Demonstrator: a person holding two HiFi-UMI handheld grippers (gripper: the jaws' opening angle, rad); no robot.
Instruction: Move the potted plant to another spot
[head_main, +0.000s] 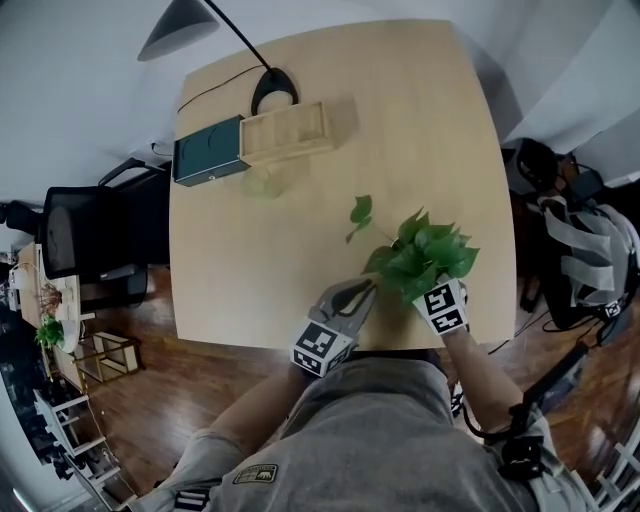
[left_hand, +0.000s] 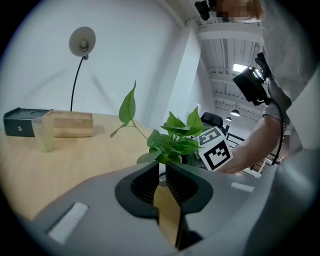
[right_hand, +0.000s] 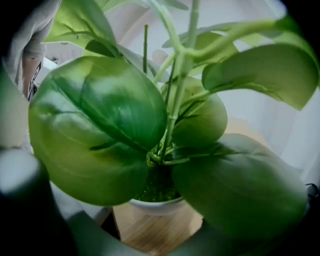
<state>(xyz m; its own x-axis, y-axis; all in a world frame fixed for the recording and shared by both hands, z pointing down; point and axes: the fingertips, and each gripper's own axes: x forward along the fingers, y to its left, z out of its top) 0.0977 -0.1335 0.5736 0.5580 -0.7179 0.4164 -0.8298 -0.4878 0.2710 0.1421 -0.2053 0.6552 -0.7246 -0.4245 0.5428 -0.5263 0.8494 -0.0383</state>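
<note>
At the near edge of a pale wooden table (head_main: 300, 200), the potted plant (head_main: 425, 255) stands upright towards the person's right-hand corner, its leaves spreading over a small white pot (right_hand: 157, 205) that rests on the wood. At the far end, well apart, lie a wooden tray (head_main: 288, 132), a dark green box (head_main: 208, 150) and the base of a desk lamp (head_main: 272, 90).

Both hand-held tools point at the plant. The right gripper (head_main: 437, 295) is much the nearer, pushed in under the foliage with leaves filling its view. Its jaws stand wide apart and the pot sits straight ahead, low between them. No pad can be seen pressing on it, so the plant is not yet held.

The left gripper (left_hand: 161, 170) lies just beside the plant on its left, aimed across the tabletop at it. Its jaws are drawn to a narrow slit with nothing between them.

Judged from this, the carry belongs to the right hand. The pot's axis runs vertically, so a level squeeze across its round wall below the rim looks the likely hold. The main risk is catching a leaf or stem between pad and pot.
</note>
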